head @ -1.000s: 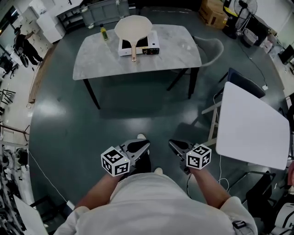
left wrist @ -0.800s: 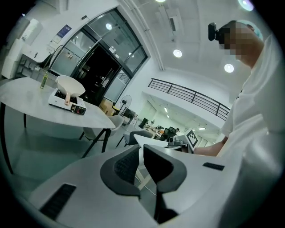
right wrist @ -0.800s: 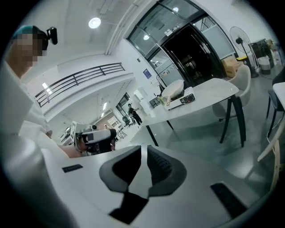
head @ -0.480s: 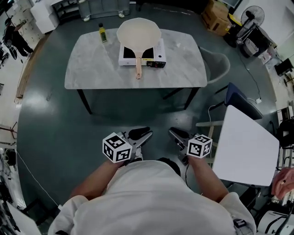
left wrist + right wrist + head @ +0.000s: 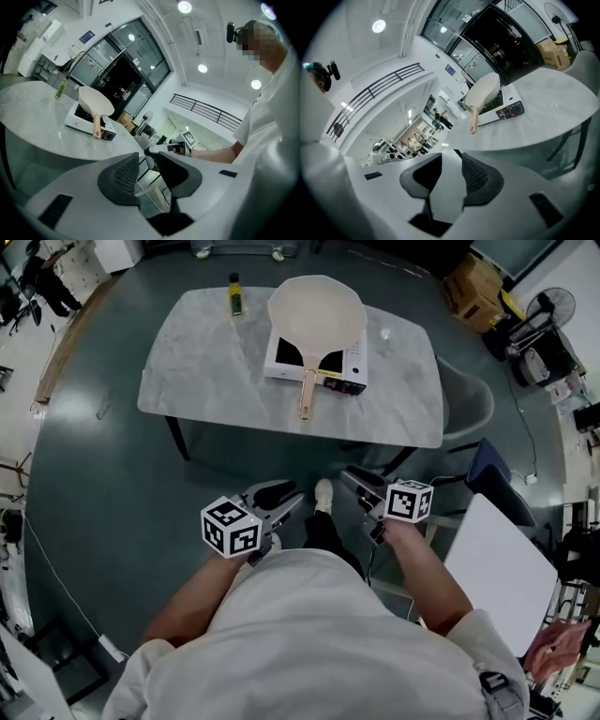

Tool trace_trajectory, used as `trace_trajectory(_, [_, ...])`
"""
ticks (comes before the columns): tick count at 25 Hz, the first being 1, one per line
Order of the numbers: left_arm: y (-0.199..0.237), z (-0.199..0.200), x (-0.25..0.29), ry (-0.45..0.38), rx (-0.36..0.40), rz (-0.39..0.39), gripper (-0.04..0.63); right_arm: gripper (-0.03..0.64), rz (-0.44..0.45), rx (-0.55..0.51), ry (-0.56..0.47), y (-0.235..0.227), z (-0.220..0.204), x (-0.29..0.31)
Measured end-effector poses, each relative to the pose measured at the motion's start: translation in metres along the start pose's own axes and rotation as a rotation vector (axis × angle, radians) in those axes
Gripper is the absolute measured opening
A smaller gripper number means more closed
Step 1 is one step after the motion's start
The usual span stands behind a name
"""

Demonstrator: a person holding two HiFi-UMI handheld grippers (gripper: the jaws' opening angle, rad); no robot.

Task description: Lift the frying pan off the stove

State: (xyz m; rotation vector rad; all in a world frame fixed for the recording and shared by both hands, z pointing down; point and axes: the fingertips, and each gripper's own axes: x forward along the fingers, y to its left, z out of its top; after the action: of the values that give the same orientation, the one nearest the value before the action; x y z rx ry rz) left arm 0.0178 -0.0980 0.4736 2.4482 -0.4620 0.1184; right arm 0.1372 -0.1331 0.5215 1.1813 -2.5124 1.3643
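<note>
Bottle [image 5: 234,294]: standing on the table [image 5: 206,371], far ahead of the left gripper's fingers and off to their left.
Left gripper [image 5: 286,498]: hanging low in front of the person, its jaws opening; the pads are standing apart with nothing between them (only floor and the other gripper are showing through the gap).
Frying pan [image 5: 316,310]: sitting on the stove [image 5: 352,369], well ahead of both pairs of fingers and roughly between their lines, with its handle [image 5: 307,399] pointing back toward them.
Right gripper [image 5: 361,486]: held level with the left one, its jaws opening too; its pads are parting on empty air, the handle lying far ahead of them and a little to their left.
Just changed: both pairs of jaws were together a second ago and are now spreading; the table is also sitting nearer in the head view, so the person is walking up to it.
For the task: the lift is not yet beginning. The grippers are seemingly being readied for the handle, which is likely still out of reach.
</note>
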Motion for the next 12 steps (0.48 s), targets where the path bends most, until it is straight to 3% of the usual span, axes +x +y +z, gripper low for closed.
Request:
trace_trajectory(5, [0.069,0.023,0.029,-0.031,-0.065,0.093,0.151,0.169,0.117,0.093,0.022,-0.051,0.071,0.063])
trace_trajectory(12, [0.147,0.056,0.079,-0.053,-0.128,0.207,0.193,0.224,0.217,0.172,0.138,-0.115,0.148,0.144])
